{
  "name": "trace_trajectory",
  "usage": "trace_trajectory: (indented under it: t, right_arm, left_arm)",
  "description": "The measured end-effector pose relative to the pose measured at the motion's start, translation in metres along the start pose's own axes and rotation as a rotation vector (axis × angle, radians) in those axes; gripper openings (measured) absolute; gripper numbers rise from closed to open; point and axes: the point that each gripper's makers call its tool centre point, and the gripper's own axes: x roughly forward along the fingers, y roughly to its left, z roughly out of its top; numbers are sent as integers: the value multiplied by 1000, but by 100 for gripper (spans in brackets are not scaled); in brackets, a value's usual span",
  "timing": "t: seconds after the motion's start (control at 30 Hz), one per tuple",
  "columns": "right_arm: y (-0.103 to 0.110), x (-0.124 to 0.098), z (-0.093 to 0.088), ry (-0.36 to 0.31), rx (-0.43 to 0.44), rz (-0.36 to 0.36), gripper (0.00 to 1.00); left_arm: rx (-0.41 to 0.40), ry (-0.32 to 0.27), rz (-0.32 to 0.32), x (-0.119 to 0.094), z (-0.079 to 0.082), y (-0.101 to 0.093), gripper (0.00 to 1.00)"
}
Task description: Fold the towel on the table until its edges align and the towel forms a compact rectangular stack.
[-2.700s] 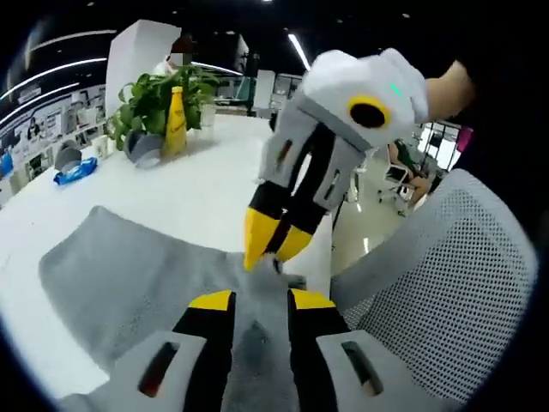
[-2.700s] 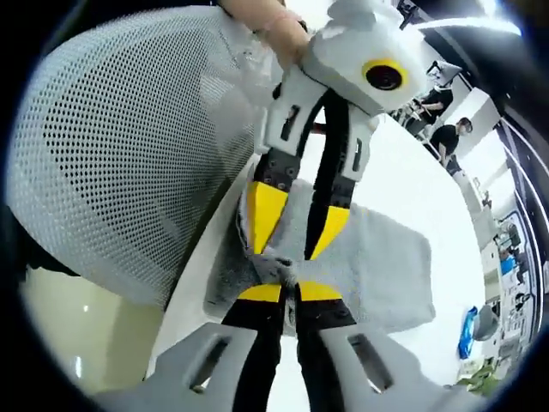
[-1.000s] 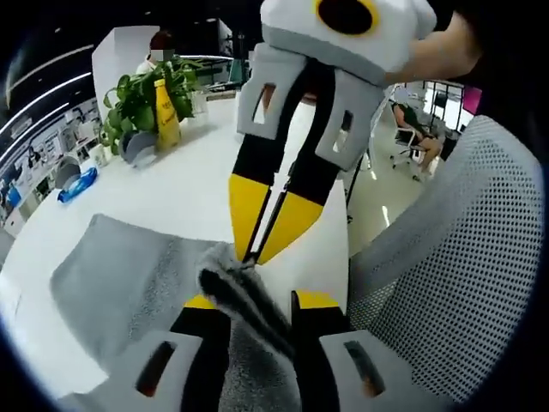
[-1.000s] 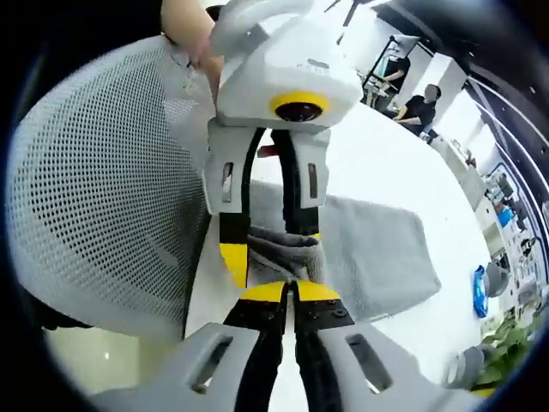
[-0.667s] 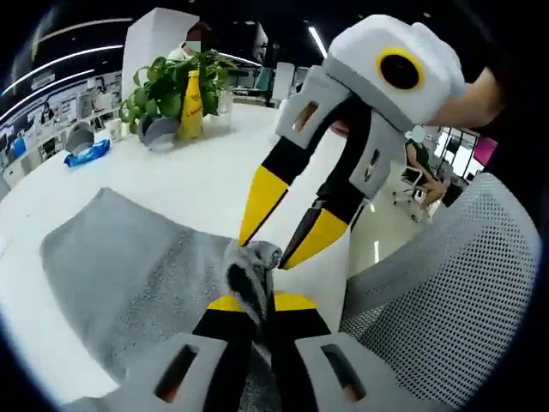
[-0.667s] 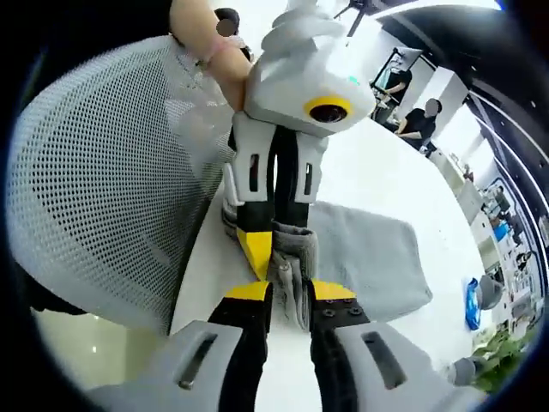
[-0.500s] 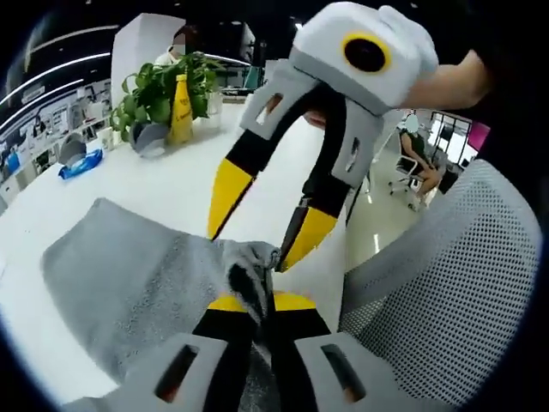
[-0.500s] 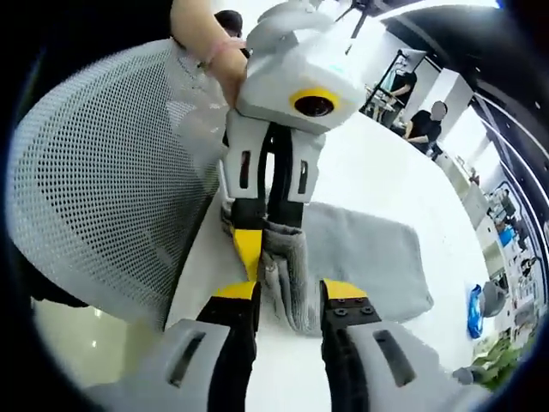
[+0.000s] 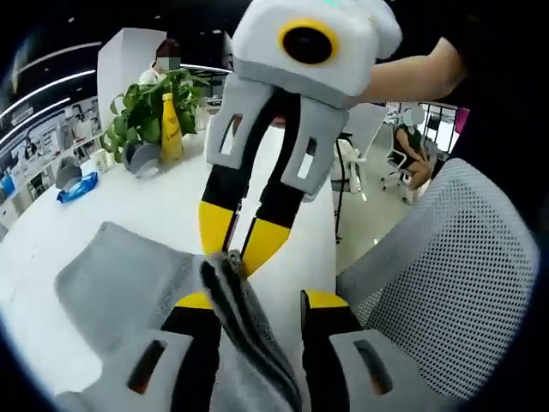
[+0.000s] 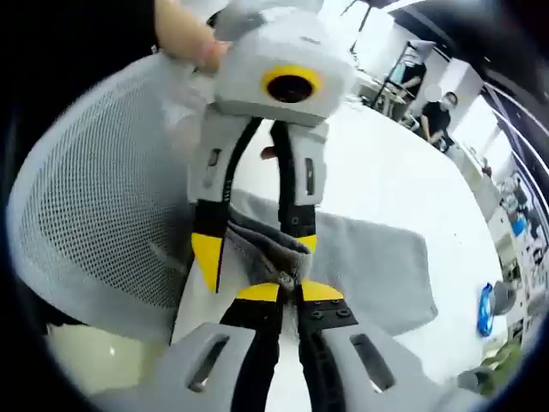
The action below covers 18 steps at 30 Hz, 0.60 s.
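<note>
Gripping the same bunched corner of a grey towel (image 10: 360, 257), the right tongs (image 10: 290, 292) are pressed together on the cloth at the near edge of the white bench (image 10: 403, 184), as seen in the right gripper view. The left tongs (image 10: 253, 249), entering that view from above, stand apart around the raised fold, one yellow tip on either side of it. In the left gripper view the left tongs (image 9: 253, 300) are again spread, the towel (image 9: 129, 279) ridge rising between them, while the right tongs (image 9: 238, 245) reach down from the top with yellow tips nipping the fold's crest. Beyond the pinched corner the towel lies flat on the bench (image 9: 171, 193), spreading away from the edge. A grey mesh office chair (image 9: 446, 275) stands just beside the bench edge, close to the tongs. At the far side of the bench sit a potted plant (image 9: 141, 116), a yellow bottle (image 9: 171, 133) next to it, and a blue packet (image 9: 77, 163) well apart from the towel. A person's hand (image 10: 184, 30) holds the left tool.
</note>
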Motion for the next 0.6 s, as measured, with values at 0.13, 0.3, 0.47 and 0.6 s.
trace_trajectory:
  t: [0.13, 0.3, 0.47, 0.6]
  right_arm:
    - [-19, -8, 6, -67, 175, -41, 3]
    - [-32, -21, 2, -160, 362, -72, 2]
    - [-33, -27, -9, -189, 428, -87, 2]
    - [-33, -33, -14, -220, 492, -98, 2]
  left_arm:
    - [35, 59, 54, -10, -11, 13, 33]
    - [63, 212, 157, -42, -48, 34, 21]
    - [-5, 156, 187, -61, -49, 46, 21]
    - [-16, 128, 217, -75, -50, 53, 22]
